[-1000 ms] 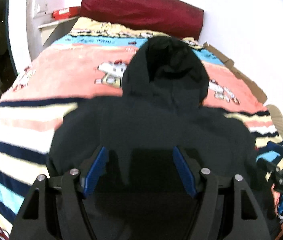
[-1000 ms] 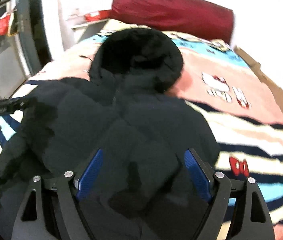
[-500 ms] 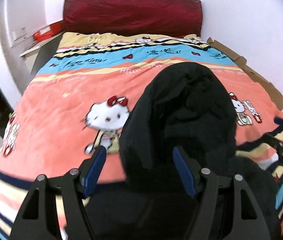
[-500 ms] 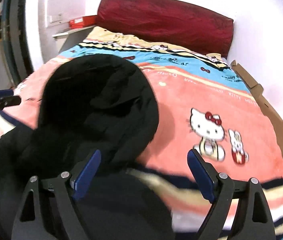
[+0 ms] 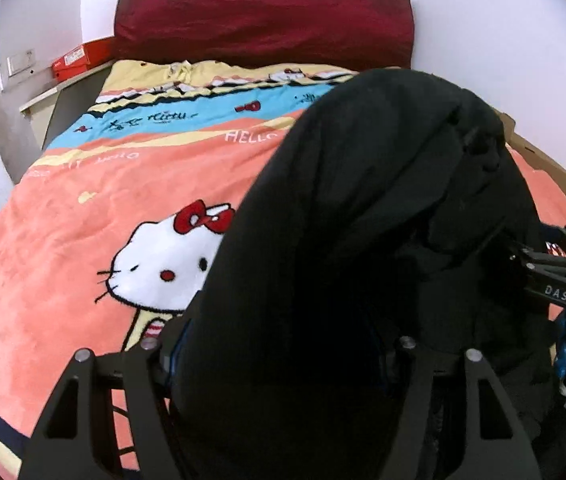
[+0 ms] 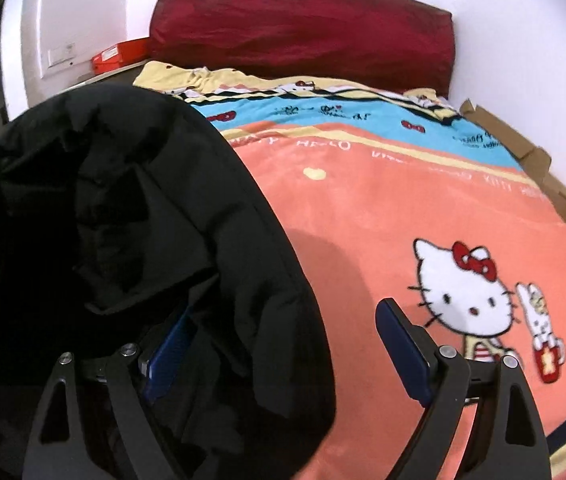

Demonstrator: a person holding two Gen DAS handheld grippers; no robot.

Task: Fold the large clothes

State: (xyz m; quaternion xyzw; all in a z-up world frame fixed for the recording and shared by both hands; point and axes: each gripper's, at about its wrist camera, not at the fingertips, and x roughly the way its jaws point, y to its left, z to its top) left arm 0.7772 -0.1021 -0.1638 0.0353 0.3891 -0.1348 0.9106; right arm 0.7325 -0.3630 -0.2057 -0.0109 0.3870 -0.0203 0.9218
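Black hooded jacket (image 5: 363,240) heaped on the Hello Kitty blanket (image 5: 83,240) — hood end toward the red headboard (image 5: 263,20).

Left gripper (image 5: 279,356) sits buried in the fabric — gripping or not, I cannot tell. Right gripper (image 6: 283,340) stands spread wide, one blue pad (image 6: 403,344) over bare blanket, so the coat lies to its left, between the two tools — left one nearer, I'd say.
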